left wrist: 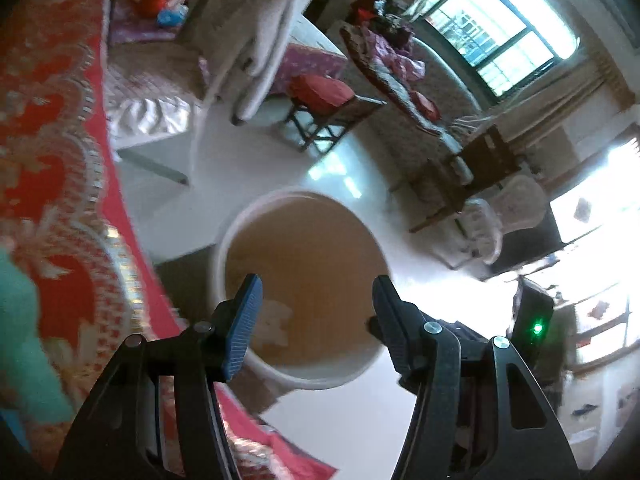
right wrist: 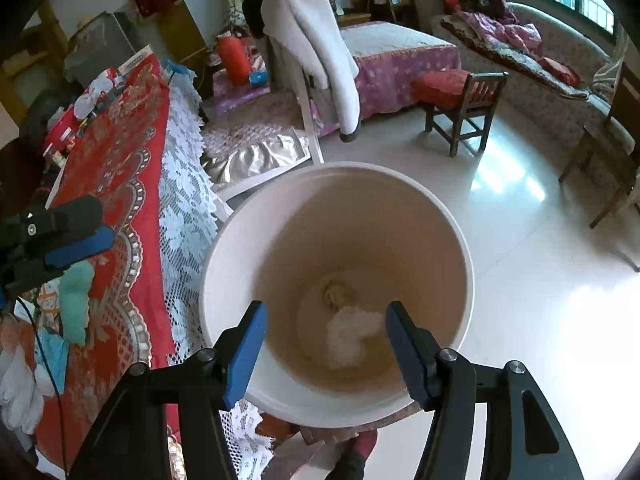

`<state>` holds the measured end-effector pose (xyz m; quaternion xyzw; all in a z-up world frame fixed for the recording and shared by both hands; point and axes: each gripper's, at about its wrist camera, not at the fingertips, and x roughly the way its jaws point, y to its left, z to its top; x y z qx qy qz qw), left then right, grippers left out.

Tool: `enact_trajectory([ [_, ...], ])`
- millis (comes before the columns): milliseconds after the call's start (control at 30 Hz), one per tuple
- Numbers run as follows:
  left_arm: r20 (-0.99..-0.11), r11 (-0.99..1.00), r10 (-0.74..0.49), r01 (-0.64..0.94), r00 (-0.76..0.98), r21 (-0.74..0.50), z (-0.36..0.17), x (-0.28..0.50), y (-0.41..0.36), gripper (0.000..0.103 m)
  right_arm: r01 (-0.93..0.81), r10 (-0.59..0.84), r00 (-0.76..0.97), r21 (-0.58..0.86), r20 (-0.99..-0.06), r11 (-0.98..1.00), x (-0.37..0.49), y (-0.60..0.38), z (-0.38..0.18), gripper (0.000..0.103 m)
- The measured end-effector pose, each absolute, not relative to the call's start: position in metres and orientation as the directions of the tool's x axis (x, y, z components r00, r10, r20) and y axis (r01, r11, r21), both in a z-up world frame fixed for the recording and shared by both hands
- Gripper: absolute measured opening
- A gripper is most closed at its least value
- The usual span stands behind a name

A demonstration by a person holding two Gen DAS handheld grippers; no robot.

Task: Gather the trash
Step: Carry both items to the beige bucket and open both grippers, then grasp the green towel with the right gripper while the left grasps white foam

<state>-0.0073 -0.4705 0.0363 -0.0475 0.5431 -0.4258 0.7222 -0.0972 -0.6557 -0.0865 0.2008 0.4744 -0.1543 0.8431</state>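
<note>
A white bucket (right wrist: pixel 466 248) stands on the floor beside the table, and a crumpled white tissue (right wrist: pixel 350 336) lies at its bottom. My right gripper (right wrist: pixel 326 350) is open and empty right above the bucket's mouth. My left gripper (left wrist: pixel 312 328) is open and empty, hovering over the table edge and the bucket (left wrist: pixel 240 224); it also shows in the right wrist view (right wrist: pixel 76 236) above the table. A teal crumpled piece (right wrist: pixel 76 304) lies on the red patterned tablecloth (right wrist: pixel 116 160), also in the left wrist view (left wrist: pixel 20 320).
White crumpled pieces (right wrist: pixel 20 392) and a blue wrapper (right wrist: pixel 52 356) lie at the table's near end, small clutter (right wrist: pixel 92 96) at its far end. A white chair with a draped coat (right wrist: pixel 316 44) and a wooden stool (right wrist: pixel 460 108) stand beyond the bucket.
</note>
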Motion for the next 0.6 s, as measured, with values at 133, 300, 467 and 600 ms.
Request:
enact_trajectory([
  [133,-0.774,0.699,-0.614,0.562,0.154,-0.442,0.042,-0.010,-0.446,0.056,0.421,-0.071,0.513,0.178,-0.855,0.889,-0.091,-0.641,-0.084,0.059],
  [300,-0.797,0.765,-0.550,0.535,0.250,-0.360,0.042,-0.006,-0.416,0.056,0.392,-0.062,0.529,0.179,-0.846,0.903,-0.083,-0.622,-0.082,0.059],
  [467,-0.805,0.812,-0.501,0.495,0.318,-0.310,0.040,-0.007,-0.386,0.056,0.349,-0.045,0.542,0.176,-0.839,0.920,-0.073,-0.599,-0.078,0.059],
  [600,-0.810,0.845,-0.448,0.473,0.378,-0.247,0.043,-0.009,-0.360,0.056,0.309,-0.019,0.551,0.182,-0.834,0.934,-0.060,-0.577,-0.072,0.060],
])
